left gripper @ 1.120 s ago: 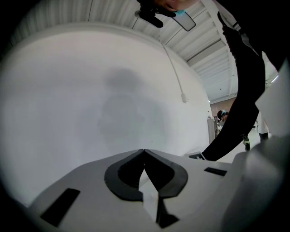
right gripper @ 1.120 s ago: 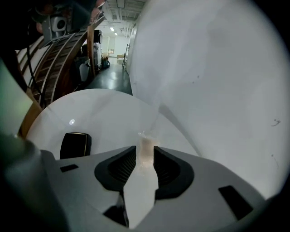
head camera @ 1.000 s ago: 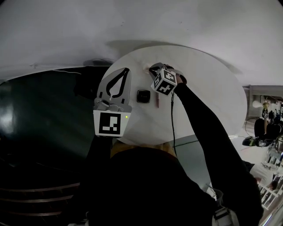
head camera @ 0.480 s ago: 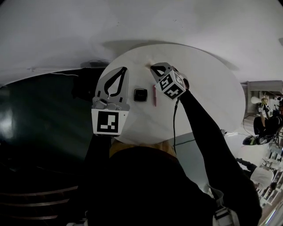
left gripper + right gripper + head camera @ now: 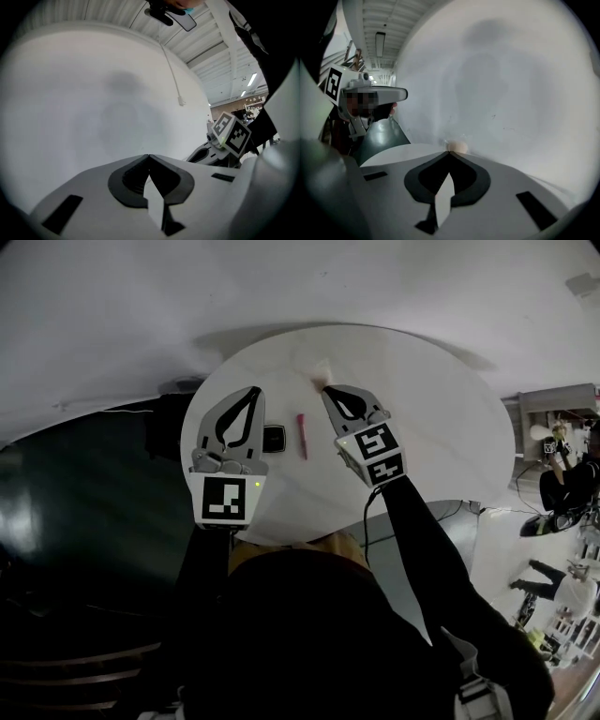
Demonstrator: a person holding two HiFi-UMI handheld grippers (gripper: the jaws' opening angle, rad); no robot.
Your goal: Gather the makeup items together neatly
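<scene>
Left hand-held gripper [image 5: 255,391] was held low over the near left part of the round white tabletop [image 5: 441,427]. Its jaws were pressed together with nothing between them, and its own view showed the tips meeting [image 5: 149,156]. The right hand-held gripper [image 5: 326,391] lay beside it, angled slightly inward, its jaws likewise pressed together and empty [image 5: 449,153]. Both arms, in black sleeves [image 5: 427,559], reached forward from the person's body, and the marker cube [image 5: 375,454] of the right one faced up at the camera. A dark cable [image 5: 366,521] ran down from it along the forearm.

Between the two grippers lay a slim pink stick [image 5: 302,435], pointing away from the person. A small black square compact [image 5: 274,438] sat just left of it, near but apart, close against the left gripper's side. A pale beige item [image 5: 321,371], too faint to name surely, sat just beyond the right gripper's tips near the tabletop's far edge [image 5: 457,147]. Nothing touched either gripper's jaws. A plain white wall rose behind the tabletop, and a dark floor [image 5: 84,521] spread to the left.
</scene>
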